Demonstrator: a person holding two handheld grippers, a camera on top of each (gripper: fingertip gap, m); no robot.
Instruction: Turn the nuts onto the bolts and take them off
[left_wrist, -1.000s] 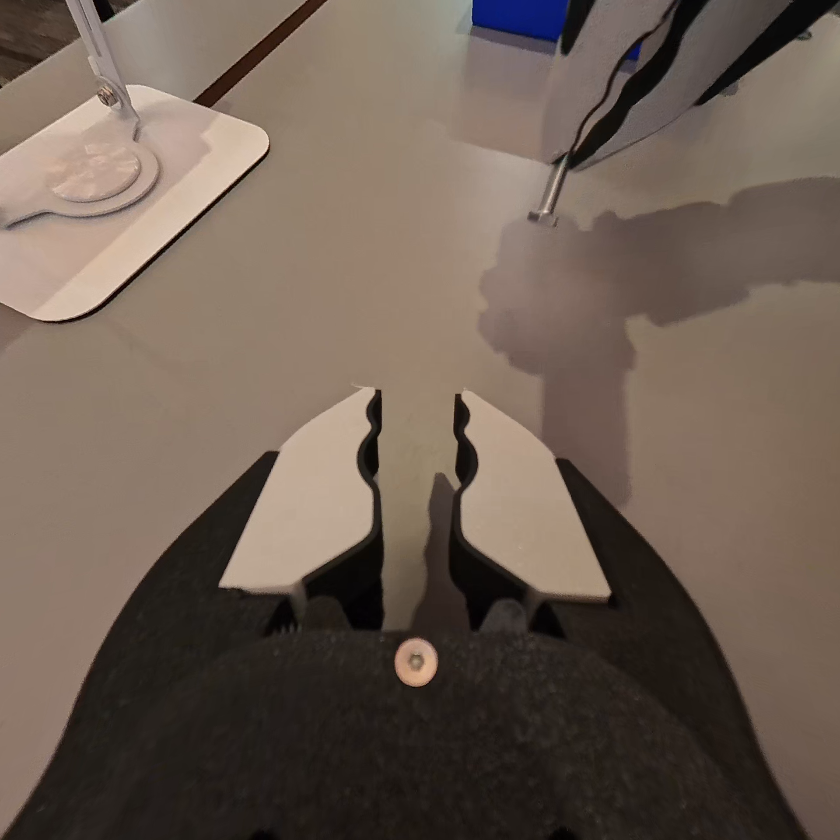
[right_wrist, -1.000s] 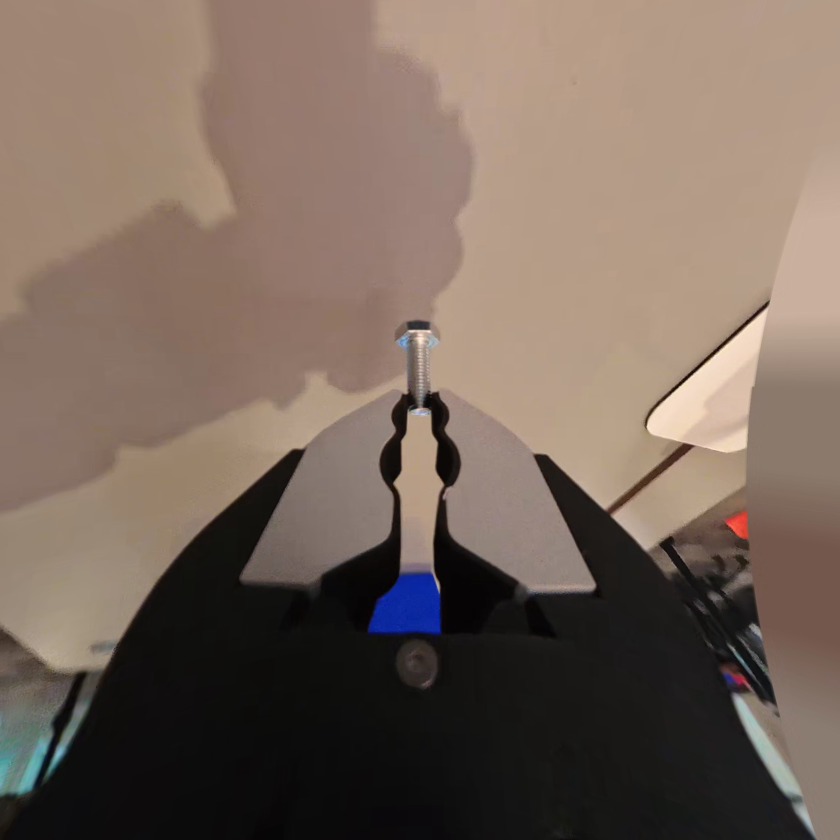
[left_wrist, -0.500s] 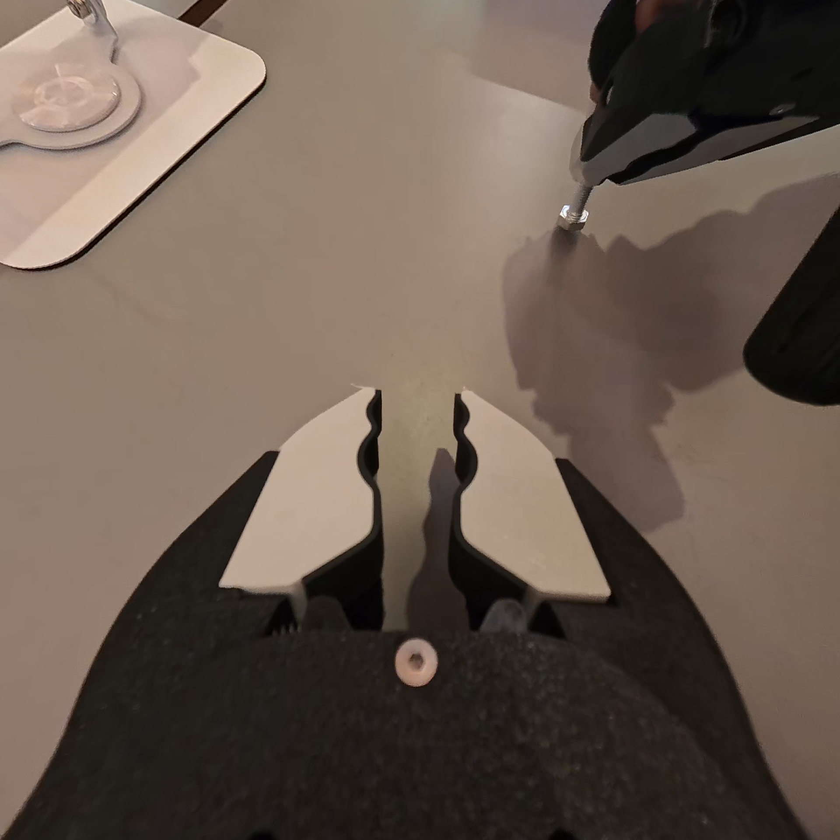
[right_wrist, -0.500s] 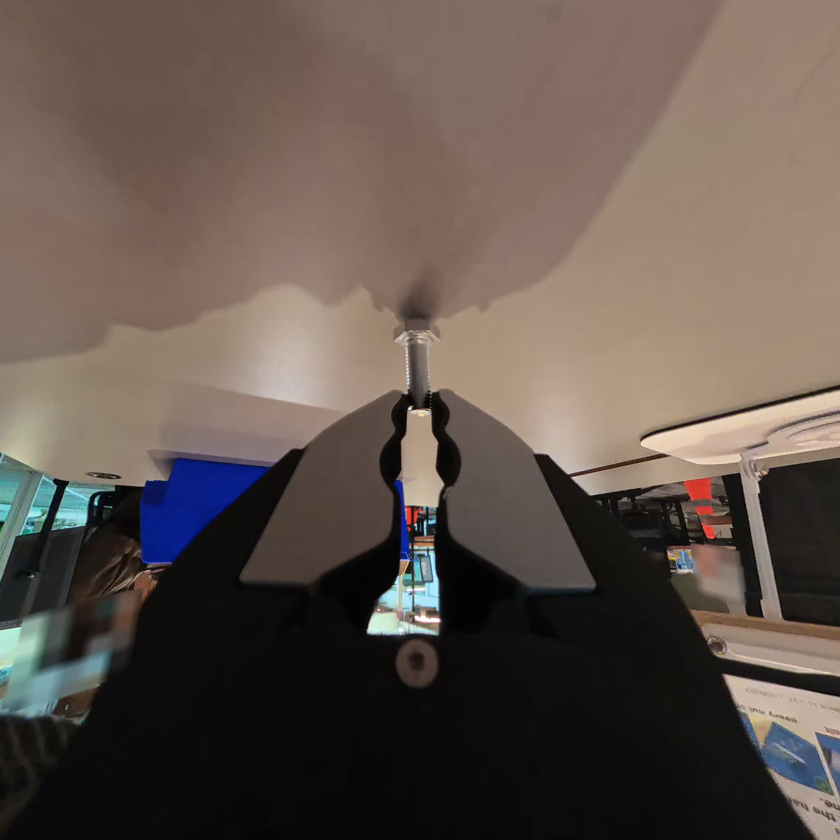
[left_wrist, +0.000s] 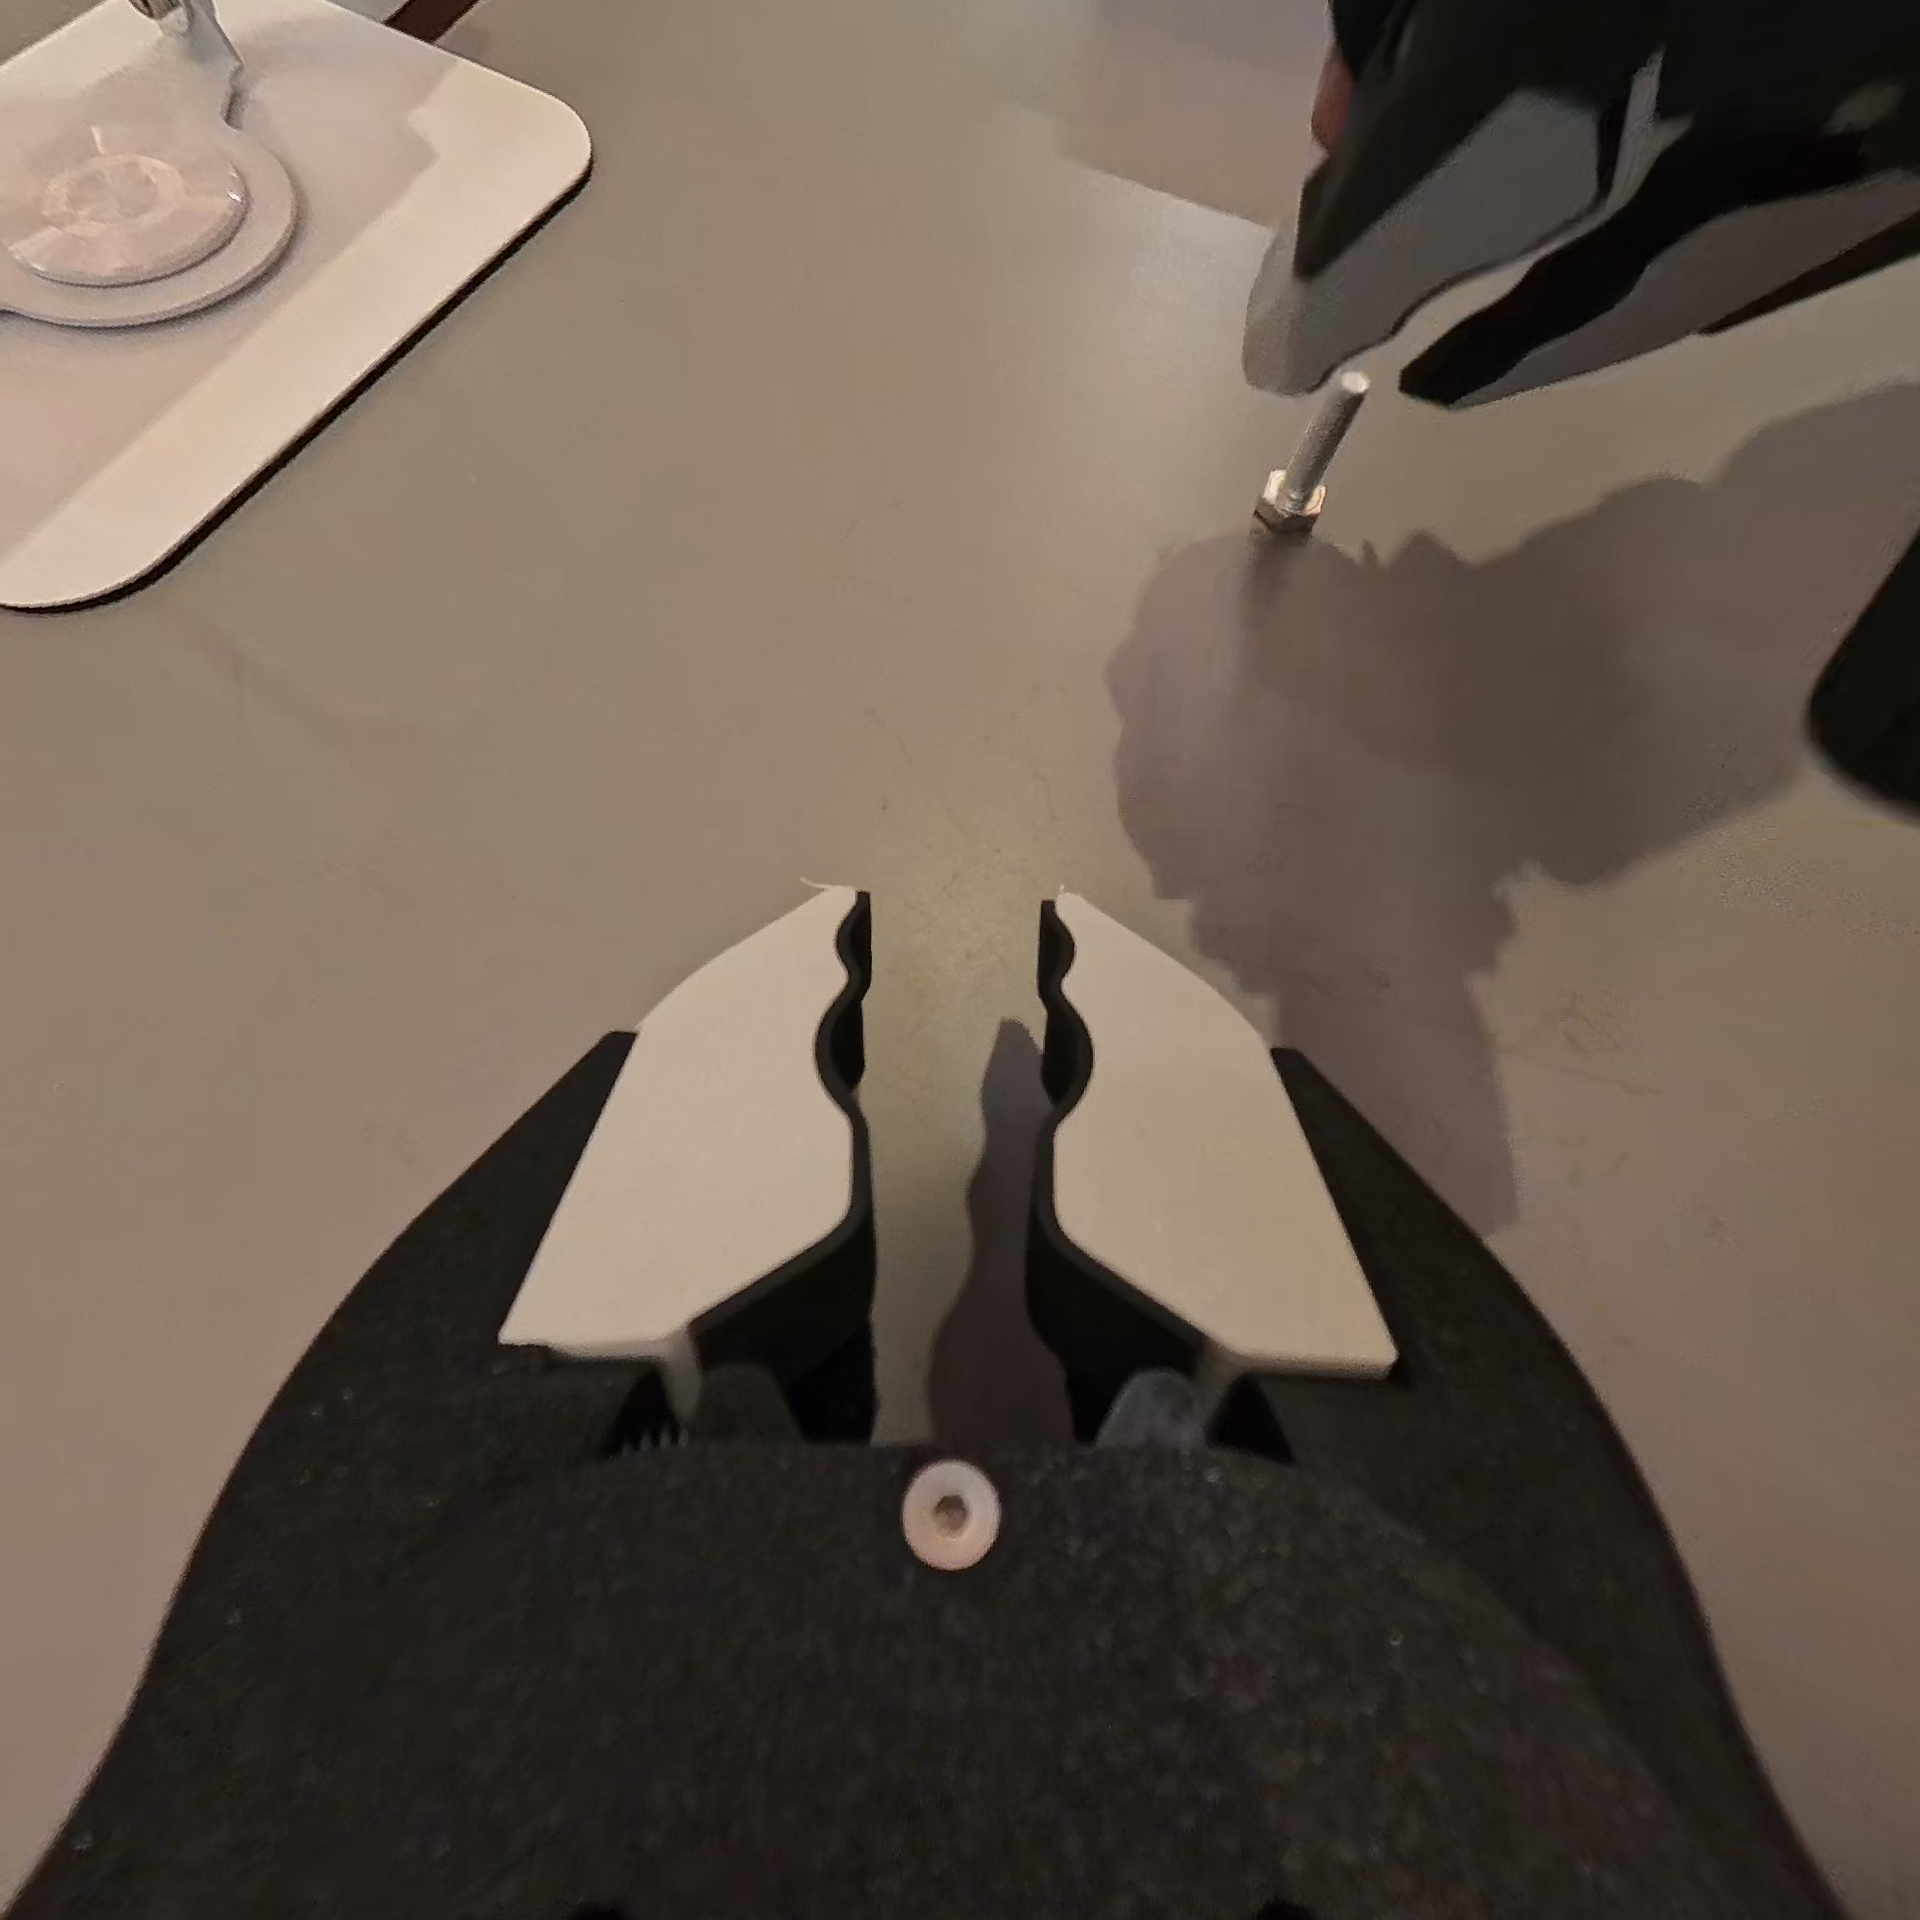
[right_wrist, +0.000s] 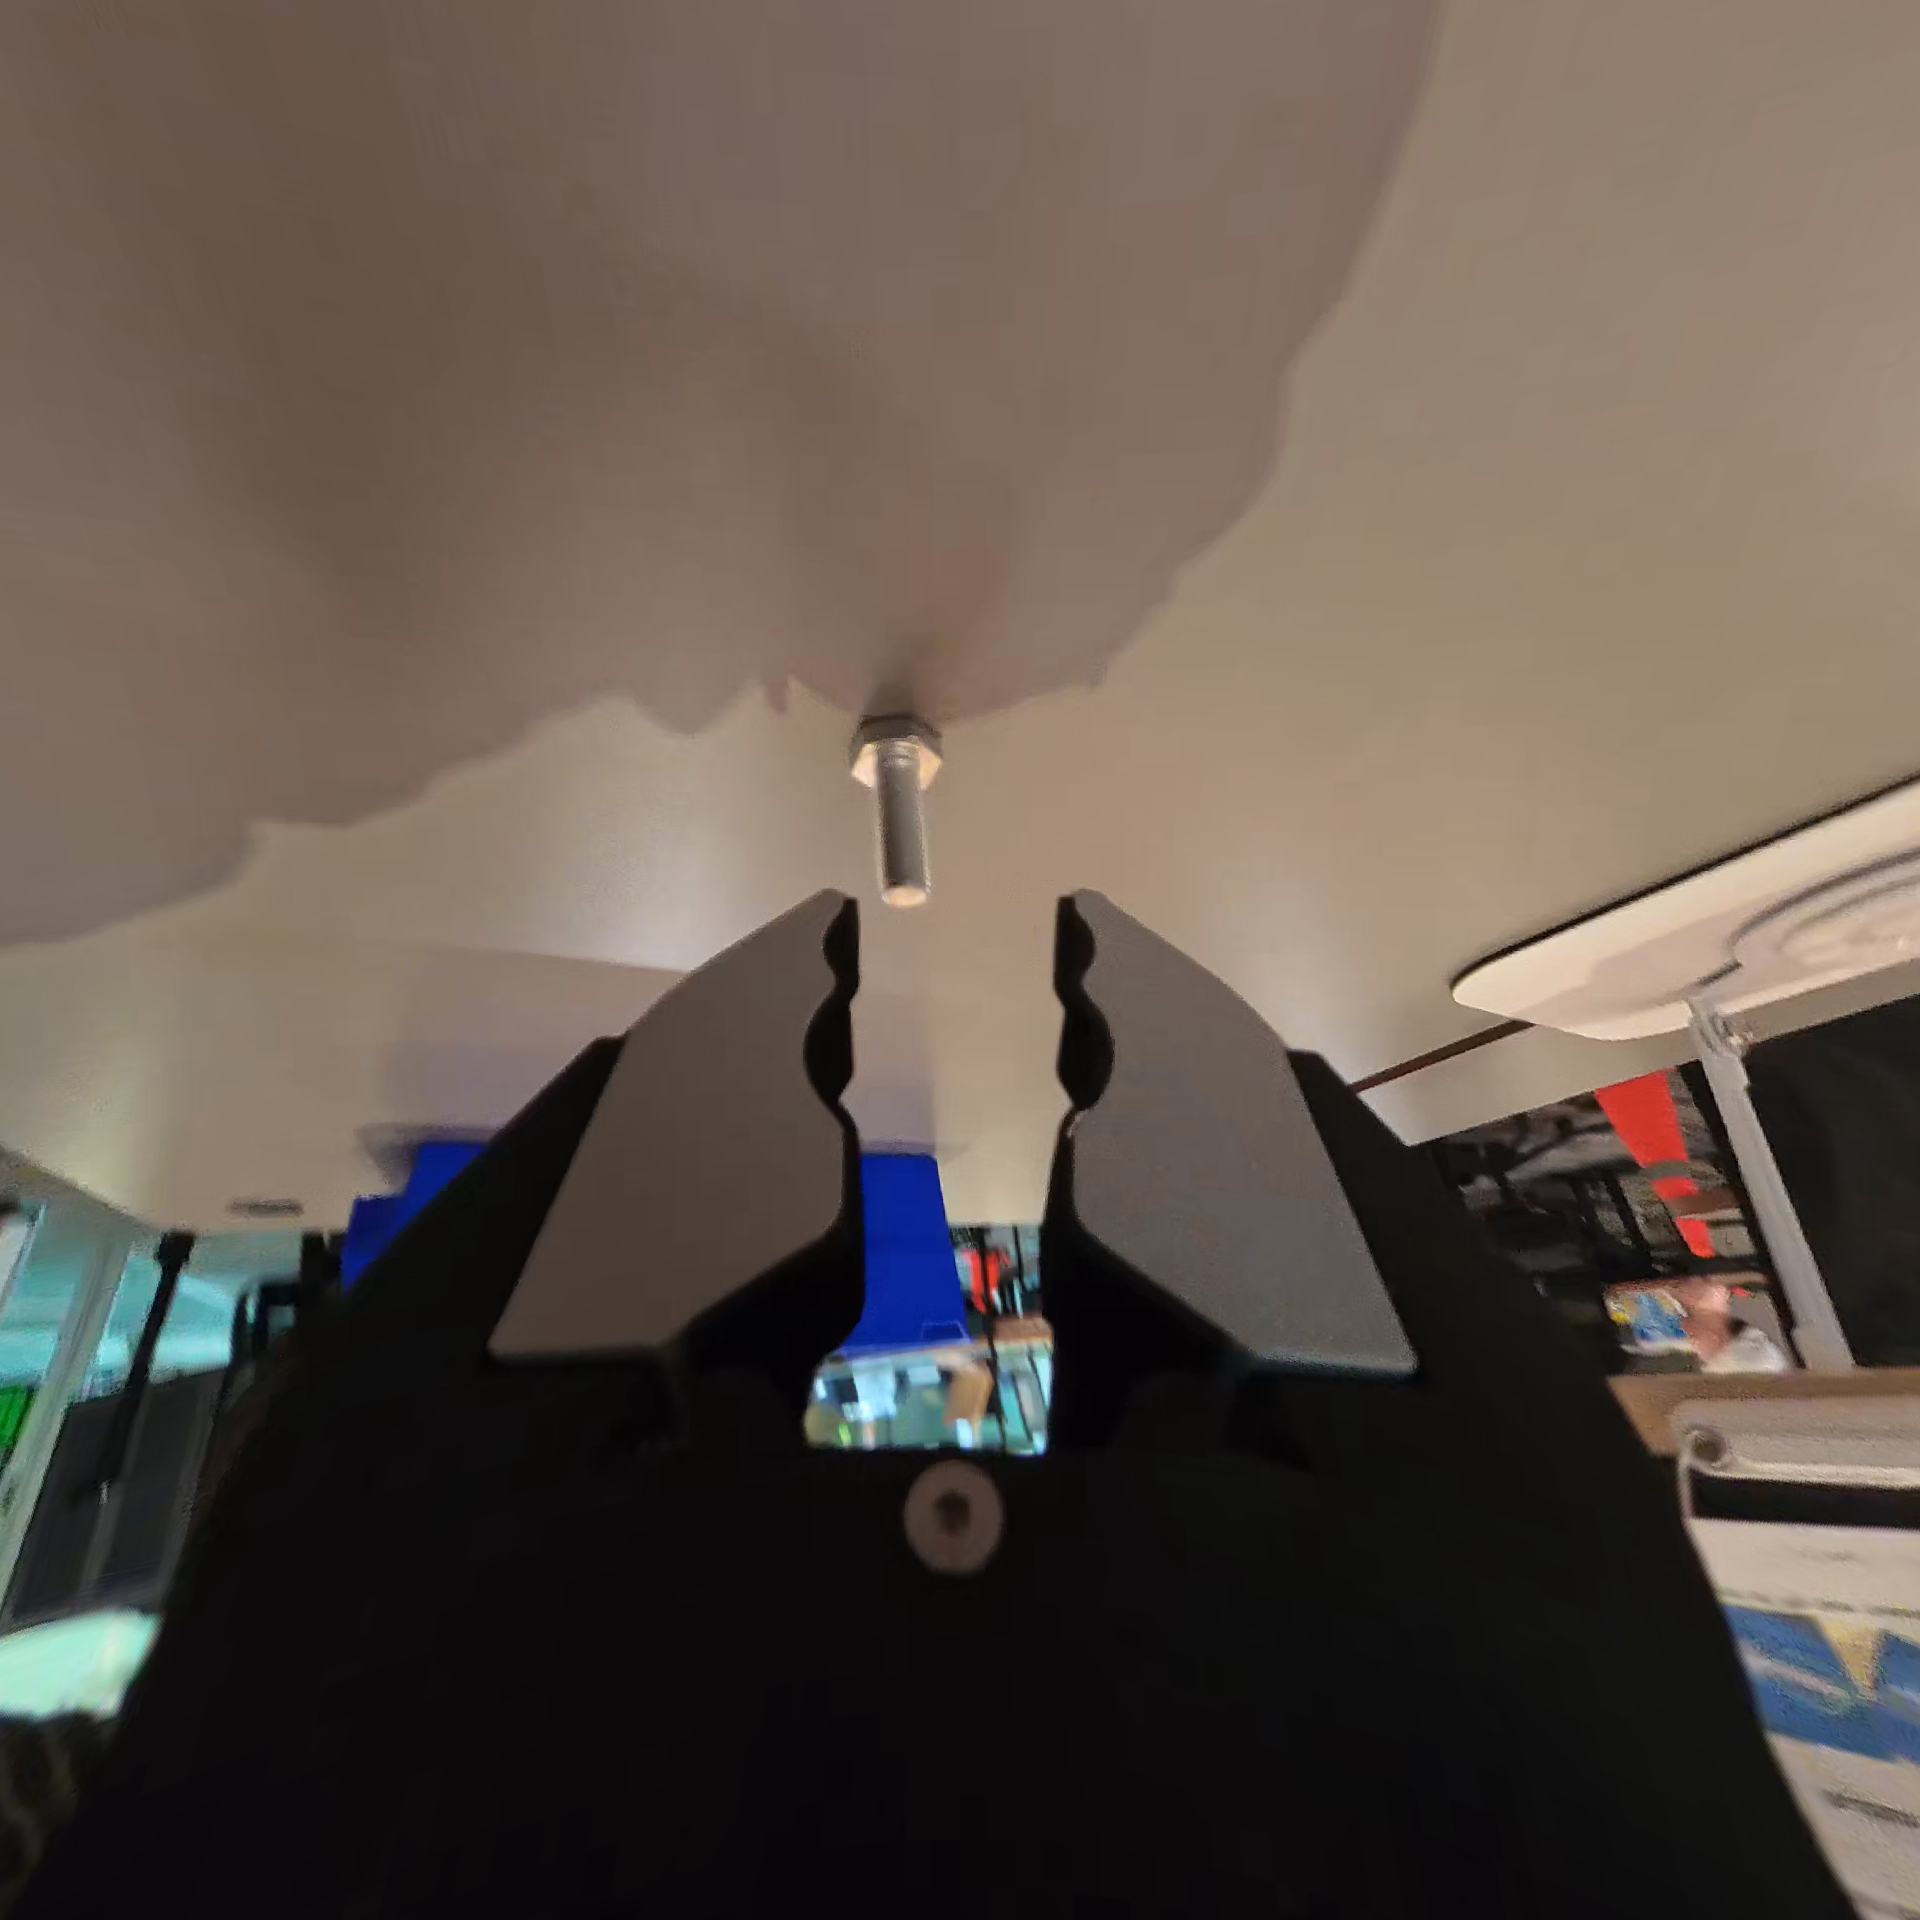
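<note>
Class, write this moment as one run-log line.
left hand-held gripper: open, empty | right hand-held gripper: open, off bolt | bolt: head down on table | nut: none seen

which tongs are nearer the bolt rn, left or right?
The right tongs: open, tips just off the threaded end of the bolt standing on its head. The left tongs, also open, sit well away.

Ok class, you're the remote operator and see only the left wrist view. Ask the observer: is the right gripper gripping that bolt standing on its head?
Observer: No. The right wrist view shows the right gripper open, with the bolt just past its fingertips and neither finger on it.
Operator: What lies beyond the bolt?
Observer: A blue bin, past the edge of the table.
</note>
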